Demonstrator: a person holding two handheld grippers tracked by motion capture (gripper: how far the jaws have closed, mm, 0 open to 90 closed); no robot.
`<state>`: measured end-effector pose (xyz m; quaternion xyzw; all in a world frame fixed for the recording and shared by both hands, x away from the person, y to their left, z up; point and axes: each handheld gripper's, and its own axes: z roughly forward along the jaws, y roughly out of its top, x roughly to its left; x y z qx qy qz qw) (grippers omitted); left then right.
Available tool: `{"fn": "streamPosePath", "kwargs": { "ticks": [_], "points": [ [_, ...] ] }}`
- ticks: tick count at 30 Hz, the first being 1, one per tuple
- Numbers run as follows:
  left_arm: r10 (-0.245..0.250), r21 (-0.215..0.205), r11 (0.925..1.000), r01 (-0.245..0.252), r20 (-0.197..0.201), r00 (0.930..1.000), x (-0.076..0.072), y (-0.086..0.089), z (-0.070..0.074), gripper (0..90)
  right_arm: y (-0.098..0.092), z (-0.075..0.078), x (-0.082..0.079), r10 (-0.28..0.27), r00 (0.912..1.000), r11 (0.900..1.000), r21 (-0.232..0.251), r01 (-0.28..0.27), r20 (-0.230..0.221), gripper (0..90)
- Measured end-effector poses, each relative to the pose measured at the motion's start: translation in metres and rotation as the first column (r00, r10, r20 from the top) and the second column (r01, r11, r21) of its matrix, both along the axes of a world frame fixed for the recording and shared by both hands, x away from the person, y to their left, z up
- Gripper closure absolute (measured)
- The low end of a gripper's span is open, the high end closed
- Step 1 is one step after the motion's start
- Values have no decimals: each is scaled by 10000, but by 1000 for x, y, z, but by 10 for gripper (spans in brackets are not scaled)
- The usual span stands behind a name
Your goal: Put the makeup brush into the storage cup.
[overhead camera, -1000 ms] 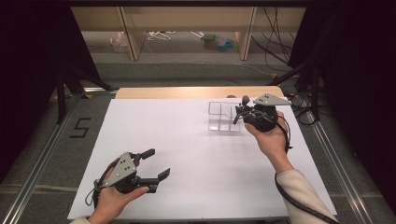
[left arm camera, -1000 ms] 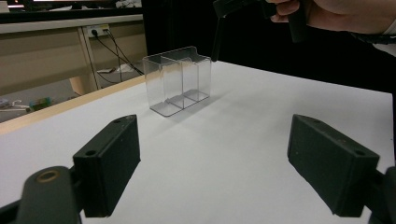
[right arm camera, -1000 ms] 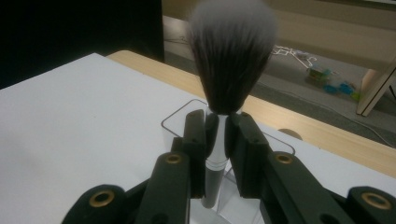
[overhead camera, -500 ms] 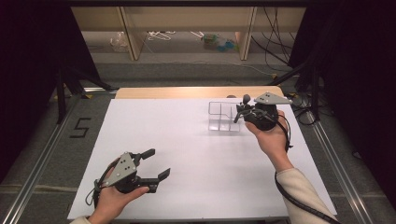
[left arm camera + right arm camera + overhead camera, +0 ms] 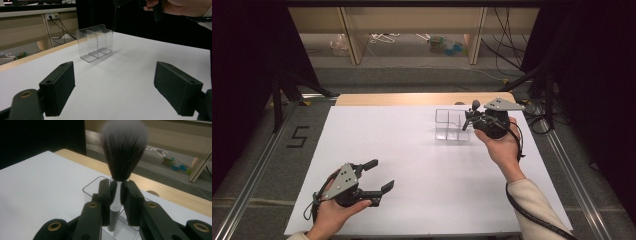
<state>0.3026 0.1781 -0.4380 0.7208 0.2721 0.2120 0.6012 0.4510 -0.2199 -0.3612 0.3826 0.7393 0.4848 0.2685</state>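
Observation:
A clear plastic organiser with upright dividers stands on the white table at the back right; it also appears as the clear organiser in the left gripper view. My right gripper hovers just over its right end, shut on a makeup brush held upright, bristles up, handle reaching down into the clear organiser. My left gripper rests at the near left of the table, open with nothing between its fingers.
The white sheet covers most of the table, with a wooden strip along its far edge. Shelving legs and clutter lie on the floor beyond. A "5" mark is on the floor at left.

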Motion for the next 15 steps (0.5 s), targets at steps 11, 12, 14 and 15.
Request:
{"fn": "streamPosePath", "kwargs": {
  "ticks": [11, 12, 14, 15],
  "points": [
    [-41, 30, 10000, 41, 19, 10000, 0, 0, 0, 170, -2, 4, 1, -47, 10000, 10000, 73, 47, -13, 778],
    [-40, 40, 10000, 40, 36, 10000, 1, 0, 0, 170, -1, 4, 2, -42, 10000, 10000, 89, 42, -22, 777],
    [-44, 47, 10000, 44, 36, 10000, 1, 0, 0, 170, -1, 4, 2, -67, 10000, 10000, 28, 67, 38, 777],
    [-44, 47, 10000, 44, 36, 10000, 1, 0, 0, 170, -1, 4, 3, -42, 10000, 10000, 1, 42, 82, 777]
  ]
}}
